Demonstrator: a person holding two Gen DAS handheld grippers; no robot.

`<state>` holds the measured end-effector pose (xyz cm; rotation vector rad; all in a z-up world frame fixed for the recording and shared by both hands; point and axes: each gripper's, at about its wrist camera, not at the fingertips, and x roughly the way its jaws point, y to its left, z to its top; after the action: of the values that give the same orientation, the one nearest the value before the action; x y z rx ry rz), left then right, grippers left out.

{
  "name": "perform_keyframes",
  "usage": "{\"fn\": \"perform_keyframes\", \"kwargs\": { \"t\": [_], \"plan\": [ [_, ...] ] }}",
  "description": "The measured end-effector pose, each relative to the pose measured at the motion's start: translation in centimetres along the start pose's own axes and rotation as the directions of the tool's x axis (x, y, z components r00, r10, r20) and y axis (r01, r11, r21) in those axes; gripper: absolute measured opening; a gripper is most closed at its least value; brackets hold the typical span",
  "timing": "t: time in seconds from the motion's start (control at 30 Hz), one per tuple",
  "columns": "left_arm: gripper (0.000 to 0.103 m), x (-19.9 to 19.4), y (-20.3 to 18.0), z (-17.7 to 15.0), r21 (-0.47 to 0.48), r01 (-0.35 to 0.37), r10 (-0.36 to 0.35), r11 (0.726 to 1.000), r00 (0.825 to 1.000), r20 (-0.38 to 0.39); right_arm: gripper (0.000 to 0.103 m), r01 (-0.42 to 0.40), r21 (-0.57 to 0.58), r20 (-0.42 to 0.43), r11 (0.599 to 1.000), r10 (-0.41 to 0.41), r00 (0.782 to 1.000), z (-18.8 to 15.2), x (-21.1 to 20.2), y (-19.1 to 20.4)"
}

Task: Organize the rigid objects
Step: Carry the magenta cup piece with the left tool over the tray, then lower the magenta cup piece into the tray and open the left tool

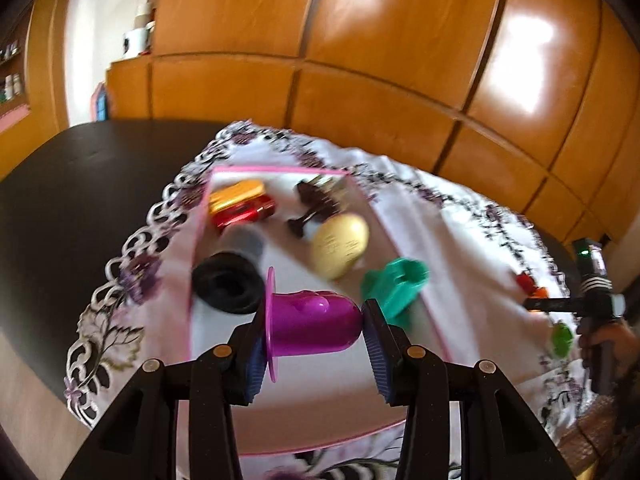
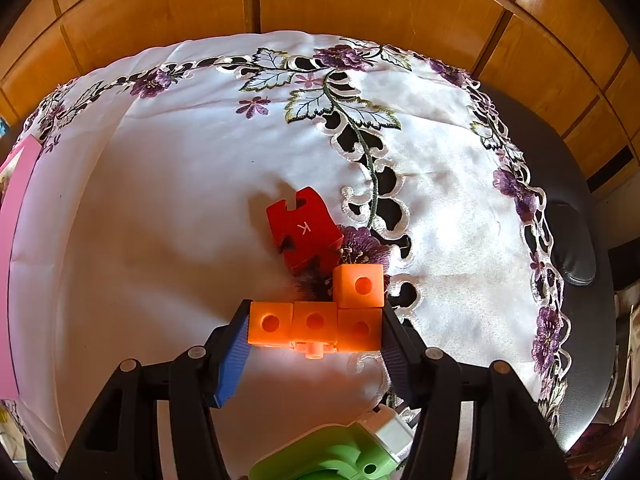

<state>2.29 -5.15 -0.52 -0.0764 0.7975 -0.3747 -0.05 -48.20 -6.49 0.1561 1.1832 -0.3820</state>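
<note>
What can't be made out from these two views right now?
- Left wrist view: motion blur smears the dark brown object in the pink-rimmed tray; its identity is unclear.
- Right wrist view: the light green plastic piece is cut off by the bottom edge.
- Right wrist view: only the tray's pink side shows at the left edge.

A white letter "K" is seen on the top face of the red block (image 2: 304,232), turned upside down in the right wrist view. Faint lines of print are seen on the cream oval (image 1: 340,242) in the tray (image 1: 200,232), too blurred to be read.
</note>
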Motion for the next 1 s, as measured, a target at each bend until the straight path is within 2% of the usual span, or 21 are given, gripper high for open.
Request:
{"fn": "perform_keyframes", "kwargs": {
  "t": [0.4, 0.63, 0.73, 0.87, 0.93, 1.0],
  "plan": [
    [0.044, 3.2, 1.2, -0.5, 0.021, -0.055, 0.057, 0.998, 0.997, -0.057, 0.060, 0.002, -0.003, 0.000, 1.000, -0.002, 1.000, 0.0, -0.1, 0.1],
    [0.044, 5.6, 1.8, 0.4, 0.050, -0.116, 0.119, 0.992, 0.990, -0.070, 0.060, 0.002, -0.004, 0.000, 1.000, -0.002, 1.000, 0.0, -0.1, 0.1],
    [0.048, 6.6, 2.2, 0.9, 0.056, -0.143, 0.147, 0.988, 0.986, -0.073, 0.060, 0.003, -0.007, 0.001, 1.000, -0.003, 1.000, 0.0, -0.1, 0.2],
    [0.053, 7.2, 2.7, 0.9, 0.031, -0.145, 0.147, 0.989, 0.985, -0.094, 0.060, 0.001, -0.006, 0.001, 1.000, -0.001, 1.000, -0.1, -0.1, 0.1],
    [0.062, 6.9, 2.5, 0.7, 0.035, -0.138, 0.141, 0.990, 0.986, -0.090, 0.060, 0.001, -0.007, 0.001, 1.000, -0.001, 1.000, -0.1, -0.1, 0.2],
    [0.067, 6.5, 2.3, 0.4, 0.034, -0.132, 0.134, 0.991, 0.987, -0.083, 0.060, 0.003, -0.009, 0.002, 1.000, -0.003, 1.000, 0.0, -0.1, 0.1]
  ]
}}
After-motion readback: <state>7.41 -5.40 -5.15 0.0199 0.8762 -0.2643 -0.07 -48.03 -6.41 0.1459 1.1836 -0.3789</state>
